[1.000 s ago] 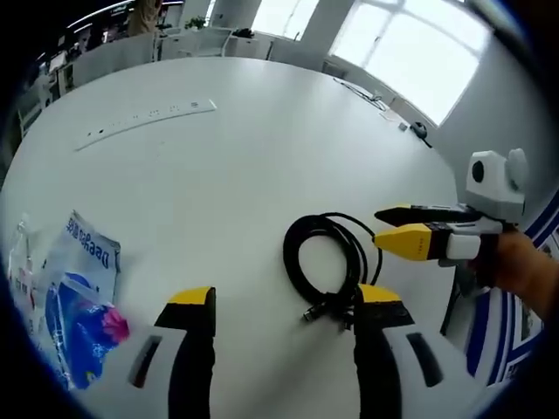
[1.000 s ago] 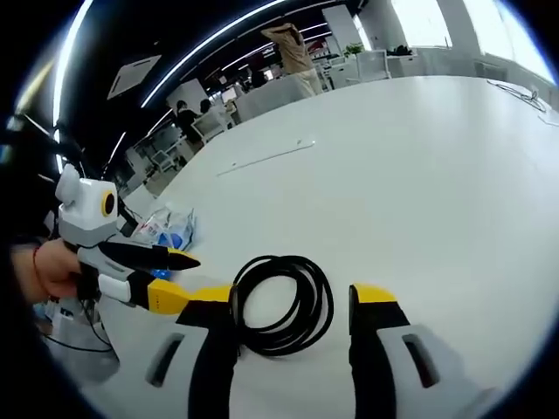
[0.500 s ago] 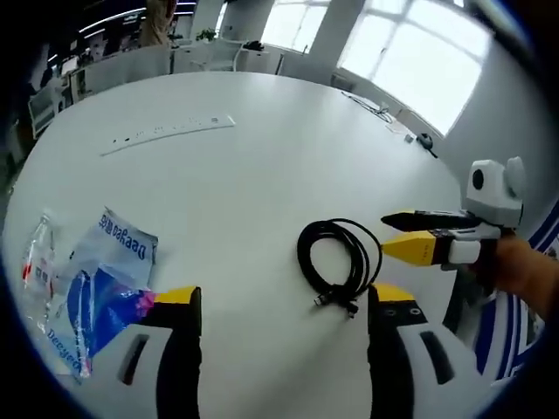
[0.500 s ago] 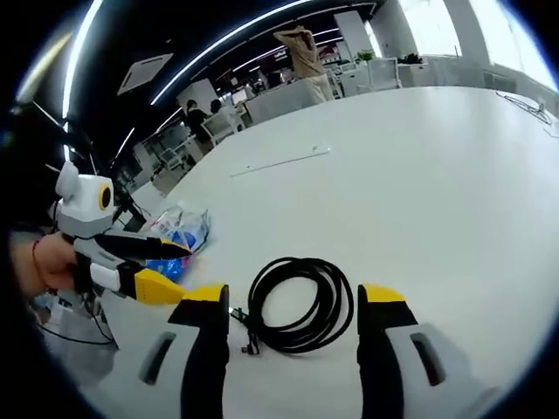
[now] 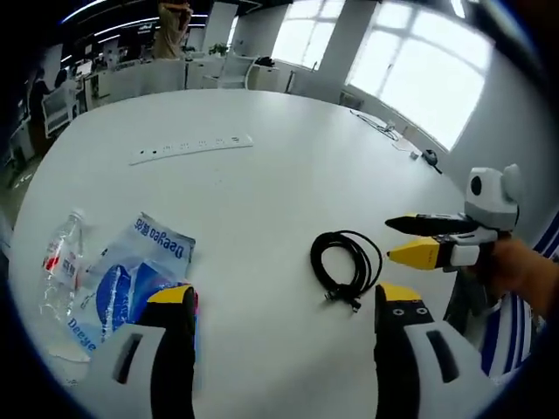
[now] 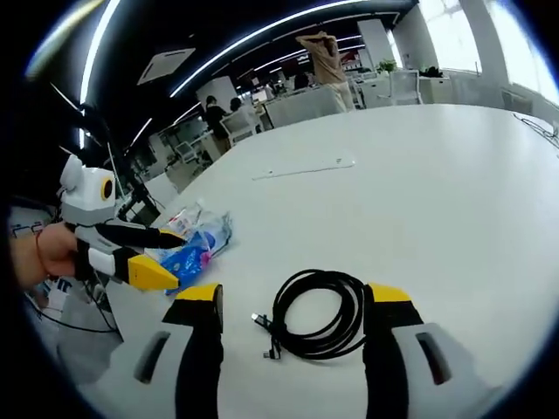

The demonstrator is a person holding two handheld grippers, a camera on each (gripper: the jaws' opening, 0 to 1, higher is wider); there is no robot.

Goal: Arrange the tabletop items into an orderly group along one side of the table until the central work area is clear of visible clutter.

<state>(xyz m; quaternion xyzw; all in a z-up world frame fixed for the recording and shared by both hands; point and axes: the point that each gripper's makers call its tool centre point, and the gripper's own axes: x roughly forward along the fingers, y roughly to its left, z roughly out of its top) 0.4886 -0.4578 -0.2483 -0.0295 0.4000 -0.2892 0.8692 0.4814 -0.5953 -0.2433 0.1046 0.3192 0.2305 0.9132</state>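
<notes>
- The coiled black cable (image 6: pixel 320 312) lies flat on the white table (image 6: pixel 437 183), between the tips of my right gripper (image 6: pixel 294 301) in the right gripper view; its plug ends point toward my left jaw there. Nothing is touching it.
- In the left gripper view the same cable (image 5: pixel 347 265) sits just ahead of my left gripper's right jaw, with the right gripper (image 5: pixel 419 240) coming in from the right beside it.
- My left gripper (image 5: pixel 284 301) is spread wide with nothing between the jaws. My right gripper is likewise released and carries nothing.
- The blue and white plastic bag (image 5: pixel 131 279) lies crumpled by my left jaw, and a clear water bottle (image 5: pixel 59 264) with a red label lies on its side just beyond it, close to the table's edge. In the right gripper view the bag (image 6: pixel 199 244) is behind the left gripper (image 6: pixel 144 257).
- A long white power strip (image 5: pixel 192 148) lies further off across the table, well apart from the rest.
- As I judge it, the tidying has hardly begun: bag and bottle are together near one edge, but the cable is out in the open middle and the strip stands alone. Both seem left to gather.
- The table is large, round, plain white. Around it is an open office with desks, chairs, bright windows (image 5: pixel 419 61), ceiling light strips, and a person (image 6: pixel 325 61) standing far off.
</notes>
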